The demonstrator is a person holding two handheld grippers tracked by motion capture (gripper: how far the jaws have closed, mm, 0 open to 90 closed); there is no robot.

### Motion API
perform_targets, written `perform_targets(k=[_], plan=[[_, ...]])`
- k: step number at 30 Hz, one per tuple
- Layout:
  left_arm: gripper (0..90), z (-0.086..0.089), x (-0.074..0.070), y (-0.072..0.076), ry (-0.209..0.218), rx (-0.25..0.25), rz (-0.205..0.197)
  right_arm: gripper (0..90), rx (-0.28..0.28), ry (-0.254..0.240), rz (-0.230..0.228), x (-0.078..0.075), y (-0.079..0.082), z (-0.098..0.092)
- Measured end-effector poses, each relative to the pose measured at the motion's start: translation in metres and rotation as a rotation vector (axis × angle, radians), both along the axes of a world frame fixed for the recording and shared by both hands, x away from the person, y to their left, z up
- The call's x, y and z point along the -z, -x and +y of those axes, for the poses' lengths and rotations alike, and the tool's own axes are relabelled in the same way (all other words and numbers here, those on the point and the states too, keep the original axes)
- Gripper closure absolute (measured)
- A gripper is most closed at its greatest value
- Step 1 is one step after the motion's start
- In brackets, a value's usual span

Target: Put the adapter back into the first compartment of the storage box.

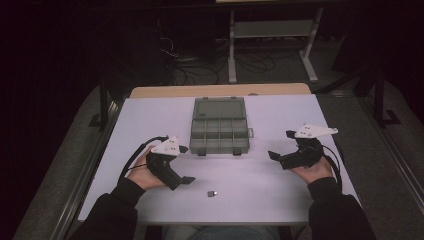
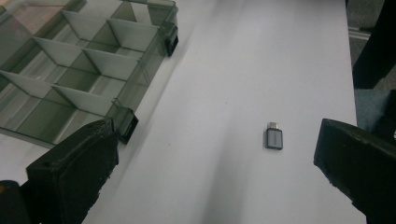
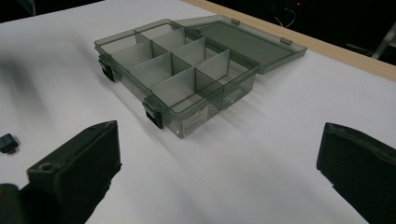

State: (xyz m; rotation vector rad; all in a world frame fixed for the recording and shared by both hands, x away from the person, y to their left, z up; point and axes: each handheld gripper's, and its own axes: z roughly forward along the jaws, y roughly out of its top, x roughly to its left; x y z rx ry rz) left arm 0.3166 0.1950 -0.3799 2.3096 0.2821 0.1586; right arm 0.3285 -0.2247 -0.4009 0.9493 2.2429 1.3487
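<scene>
High view has my left gripper (image 1: 184, 164) and right gripper (image 1: 281, 144) both with jaws spread wide, gripping nothing. That little grey adapter (image 1: 212, 193) sits on the white table (image 1: 260, 195) near my left gripper, just in front of the open compartment box (image 1: 220, 126).

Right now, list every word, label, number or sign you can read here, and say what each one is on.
No text can be read.
Sticker on the side wall of the compartment box: pale label with print, too small and blurred to read.
Small grey adapter on the table: faint marking on its face, unreadable.
Grey plates on the left gripper and right gripper: dark dots, no legible characters.
</scene>
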Motion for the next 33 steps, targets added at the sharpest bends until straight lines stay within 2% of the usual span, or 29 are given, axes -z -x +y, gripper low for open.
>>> perform_targets(k=[3,12,22,33], plan=[[0.0,-0.004,0.003,0.001,-0.012,0.01,-0.004,0.0,-0.002,0.002,0.001,0.0,0.0,0.0],[0.0,-0.015,0.014,0.003,-0.045,0.034,0.026,0.0,-0.01,0.011,0.005,0.001,0.0,0.002],[0.0,-0.027,0.024,0.007,-0.087,0.066,0.037,0.0,-0.012,0.017,0.004,0.001,0.001,0.003],[0.0,-0.038,0.031,0.01,-0.102,0.091,0.056,0.0,-0.017,0.022,0.003,0.001,0.001,0.004]])
